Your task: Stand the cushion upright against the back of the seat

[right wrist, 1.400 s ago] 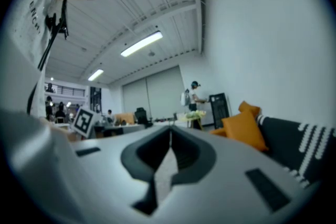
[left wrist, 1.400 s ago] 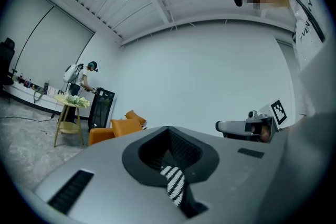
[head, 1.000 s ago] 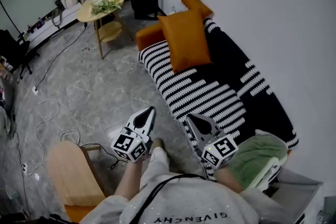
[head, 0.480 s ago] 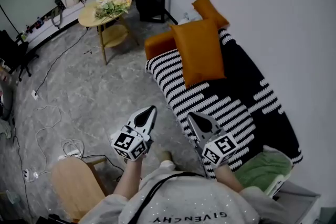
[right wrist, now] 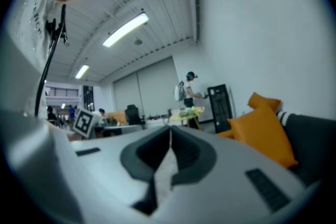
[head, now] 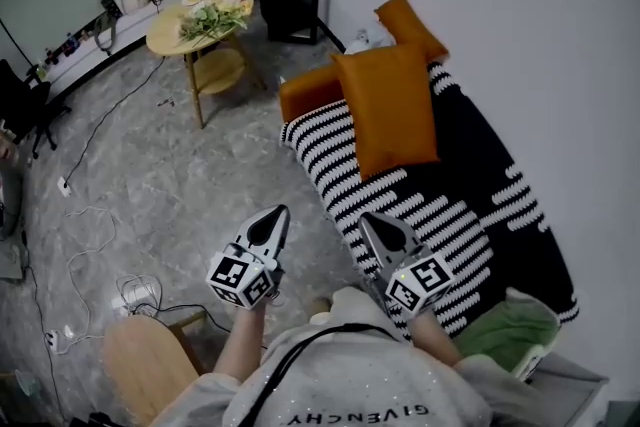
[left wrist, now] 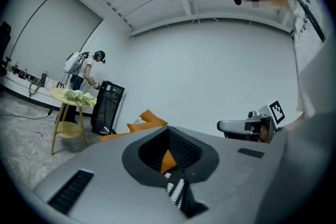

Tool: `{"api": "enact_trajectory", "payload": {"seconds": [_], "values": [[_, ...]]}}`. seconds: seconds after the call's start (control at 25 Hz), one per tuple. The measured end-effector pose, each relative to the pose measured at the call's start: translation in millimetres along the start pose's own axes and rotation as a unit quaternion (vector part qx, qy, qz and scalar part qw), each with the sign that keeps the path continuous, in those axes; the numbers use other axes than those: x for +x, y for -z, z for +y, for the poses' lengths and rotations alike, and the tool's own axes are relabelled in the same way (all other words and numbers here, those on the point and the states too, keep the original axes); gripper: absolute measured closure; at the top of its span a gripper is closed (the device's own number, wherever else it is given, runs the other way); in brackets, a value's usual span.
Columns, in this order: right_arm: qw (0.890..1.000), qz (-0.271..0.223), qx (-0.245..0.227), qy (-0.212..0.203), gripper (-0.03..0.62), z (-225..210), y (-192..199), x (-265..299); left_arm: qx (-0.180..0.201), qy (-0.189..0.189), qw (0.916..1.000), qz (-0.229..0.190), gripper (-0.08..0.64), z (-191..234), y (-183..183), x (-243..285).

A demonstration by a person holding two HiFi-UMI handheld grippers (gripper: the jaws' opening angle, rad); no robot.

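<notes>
A person is holding 2 tools out level, side by side. The left gripper [head: 272, 217] is hanging over the grey floor [head: 180, 175] with its jaws pressed together on nothing. The right gripper [head: 377, 225] is hovering at the near edge of the sofa [head: 450, 215], its jaws likewise pressed together and empty. Further along, the big orange cushion [head: 388, 105] is lying on the striped seat, well apart from both grippers. A smaller orange cushion [head: 410, 23] is sitting just behind it at the far end. Beyond, a round counter [head: 165, 33] is carrying plates and greenery.
</notes>
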State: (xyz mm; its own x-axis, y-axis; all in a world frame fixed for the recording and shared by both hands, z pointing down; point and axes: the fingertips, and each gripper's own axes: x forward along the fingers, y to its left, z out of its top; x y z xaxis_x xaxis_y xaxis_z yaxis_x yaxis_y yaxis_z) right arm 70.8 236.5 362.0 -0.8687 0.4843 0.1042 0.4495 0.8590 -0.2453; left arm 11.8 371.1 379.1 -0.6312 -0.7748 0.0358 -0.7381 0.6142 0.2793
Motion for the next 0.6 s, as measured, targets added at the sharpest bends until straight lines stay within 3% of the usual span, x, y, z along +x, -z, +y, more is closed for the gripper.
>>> {"api": "enact_trajectory", "payload": {"seconds": [0.24,0.6], "values": [[1.0,-0.003,0.01,0.021,0.575,-38,-3,23,-0.006,0.014,0.9999,0.008,0.536,18,2,38],[0.999,0.003,0.013,0.03,0.575,-115,-21,93,0.0,0.038,0.9991,0.017,0.537,59,-12,135]]}}
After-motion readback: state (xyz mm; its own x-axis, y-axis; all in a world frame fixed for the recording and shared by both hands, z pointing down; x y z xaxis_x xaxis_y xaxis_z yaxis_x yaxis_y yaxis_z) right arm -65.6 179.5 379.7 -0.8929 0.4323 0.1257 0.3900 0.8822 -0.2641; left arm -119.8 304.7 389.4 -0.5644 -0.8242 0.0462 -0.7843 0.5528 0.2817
